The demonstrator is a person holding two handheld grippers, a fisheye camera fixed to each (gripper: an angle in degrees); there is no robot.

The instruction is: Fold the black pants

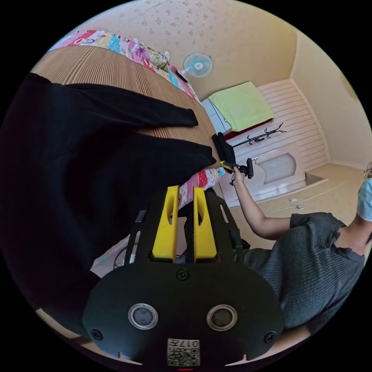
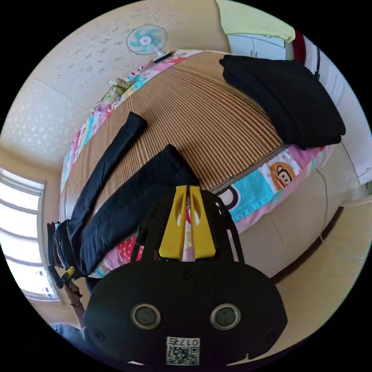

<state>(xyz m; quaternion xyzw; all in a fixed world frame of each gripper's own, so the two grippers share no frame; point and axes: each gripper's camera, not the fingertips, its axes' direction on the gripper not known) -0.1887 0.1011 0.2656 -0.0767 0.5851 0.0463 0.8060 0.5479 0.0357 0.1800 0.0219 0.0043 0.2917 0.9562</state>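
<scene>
Your black pants (image 2: 116, 201) lie spread on the striped mat (image 2: 217, 116) of the bed, running from the centre of the right gripper view down to its lower left, both legs splayed apart with their hems toward the middle. In the left gripper view the same pants fill the left half of the frame.

Your left claw (image 1: 183, 223) has its yellow jaws slightly apart with nothing visibly between them, hanging just off the bed's edge. Your right claw (image 2: 187, 221) has its jaws together, touching at the tips and gripping nothing, just beside the nearer leg's hem.

Watch these risks. Both claws sit over the bed's edge, so a pull toward you would likely drag the fabric off the mat. With the legs spread this wide, lifting one hem alone may twist the seat. A second dark garment (image 2: 286, 97) lies folded at the upper right; keep the pants apart from it.
</scene>
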